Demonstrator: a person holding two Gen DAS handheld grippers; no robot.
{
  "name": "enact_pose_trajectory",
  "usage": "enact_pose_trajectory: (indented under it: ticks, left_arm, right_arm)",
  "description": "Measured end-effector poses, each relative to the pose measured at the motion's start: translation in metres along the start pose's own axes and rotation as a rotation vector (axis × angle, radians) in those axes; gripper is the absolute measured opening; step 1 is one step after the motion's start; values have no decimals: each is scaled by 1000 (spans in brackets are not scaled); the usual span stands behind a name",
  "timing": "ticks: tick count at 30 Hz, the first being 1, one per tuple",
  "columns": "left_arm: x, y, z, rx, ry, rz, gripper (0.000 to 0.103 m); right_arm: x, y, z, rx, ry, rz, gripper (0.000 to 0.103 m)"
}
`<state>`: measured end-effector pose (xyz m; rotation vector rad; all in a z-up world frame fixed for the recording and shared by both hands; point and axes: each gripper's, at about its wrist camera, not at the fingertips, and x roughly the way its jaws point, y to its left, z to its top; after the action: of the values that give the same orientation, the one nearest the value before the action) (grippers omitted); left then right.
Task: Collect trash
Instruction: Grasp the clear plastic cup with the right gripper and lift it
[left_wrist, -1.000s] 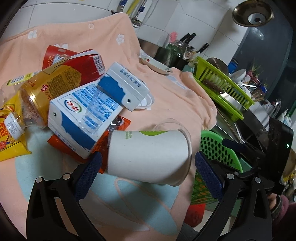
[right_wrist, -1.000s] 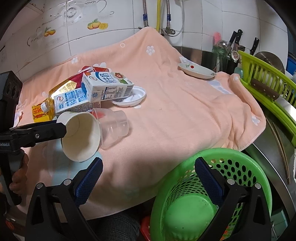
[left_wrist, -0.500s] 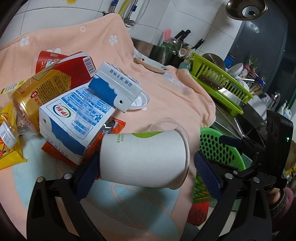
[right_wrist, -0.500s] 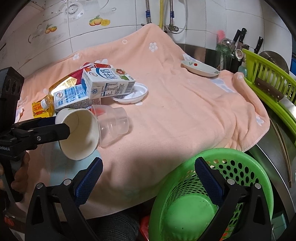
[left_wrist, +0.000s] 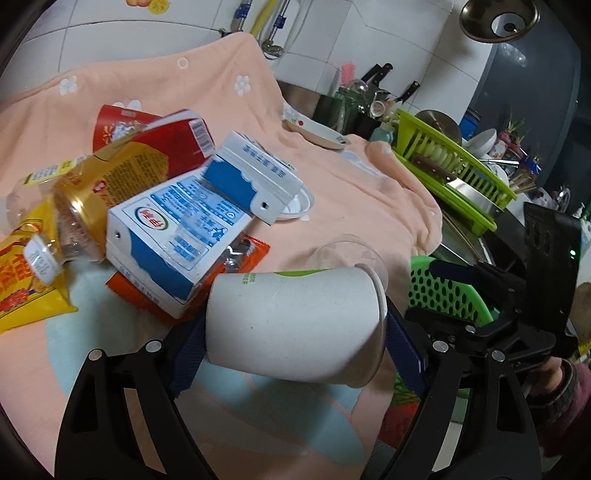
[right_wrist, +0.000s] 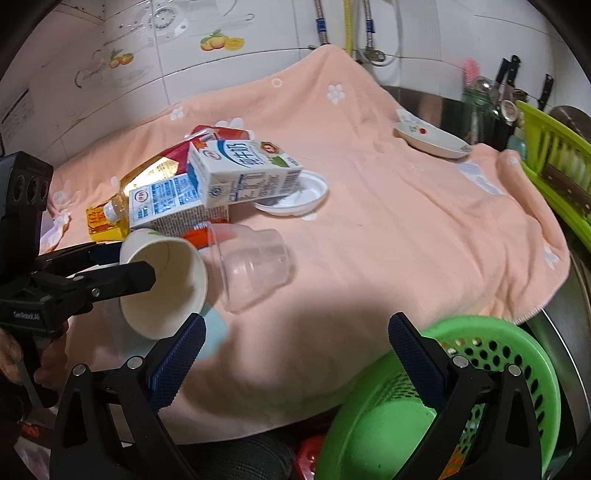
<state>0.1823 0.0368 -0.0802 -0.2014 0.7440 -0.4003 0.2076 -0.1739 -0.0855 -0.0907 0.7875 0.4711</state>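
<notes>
A white paper cup (left_wrist: 295, 325) lies on its side at the near edge of the peach towel (left_wrist: 332, 192). My left gripper (left_wrist: 295, 354) is closing on it lengthwise: one pad meets the base, the other the rim. In the right wrist view, one left finger crosses the cup's mouth (right_wrist: 166, 295). A clear plastic cup (right_wrist: 255, 266) lies just behind it. Two blue-and-white milk cartons (left_wrist: 177, 236), a red carton (left_wrist: 159, 136), a yellow bottle (left_wrist: 92, 192), an orange wrapper (left_wrist: 251, 251) and a yellow packet (left_wrist: 22, 288) are piled beyond. My right gripper (right_wrist: 295, 350) hangs open and holds nothing, beside the green basket (right_wrist: 517, 354).
A white plastic lid (right_wrist: 295, 195) rests under a carton. A small dish (right_wrist: 432, 140) sits at the towel's far right. A lime dish rack (left_wrist: 450, 173), knives and jars crowd the right side. The green basket stands below the counter's edge, with a hand on each gripper handle.
The left jaws have narrowed from well clear of the paper cup to touching its two ends. The right gripper has barely shifted and stays open.
</notes>
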Motion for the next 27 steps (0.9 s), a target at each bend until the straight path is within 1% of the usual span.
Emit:
enact_pose_trajectory:
  ticks: [6, 8, 10, 17, 19, 20, 22, 23, 24, 25, 27]
  left_arm:
    - [-12, 1, -2, 8, -20, 31, 84]
    - [-16, 1, -4, 14, -24, 39, 84]
    - [-20, 1, -5, 16, -29, 44, 84]
    - [-30, 3, -7, 12, -39, 39, 84]
    - [-32, 2, -6, 11, -44, 36, 84]
    - [-32, 2, -6, 11, -44, 35, 84]
    - [-32, 1, -6, 12, -46, 35, 84]
    - [-33, 0, -6, 12, -47, 35, 84]
    - [-33, 0, -6, 12, -48, 35, 84]
    - [-33, 1, -6, 11, -48, 35, 84]
    - [-33, 0, -5, 8, -49, 34, 84]
  right_arm:
    - [15, 4, 13, -24, 11, 70, 95]
    - [20, 6, 18, -33, 14, 87, 92]
    - [26, 7, 23, -41, 22, 106, 84]
    - [48, 3, 33, -23, 49, 140, 79]
    - [54, 2, 35, -11, 61, 159, 72]
    - [56, 2, 35, -5, 68, 174, 70]
    - [60, 3, 35, -7, 80, 181, 59]
    - [61, 4, 34, -11, 84, 180, 57]
    - [62, 5, 33, -12, 88, 183, 52]
    - [62, 5, 32, -12, 88, 184, 45]
    - [62, 6, 31, -7, 91, 186, 41]
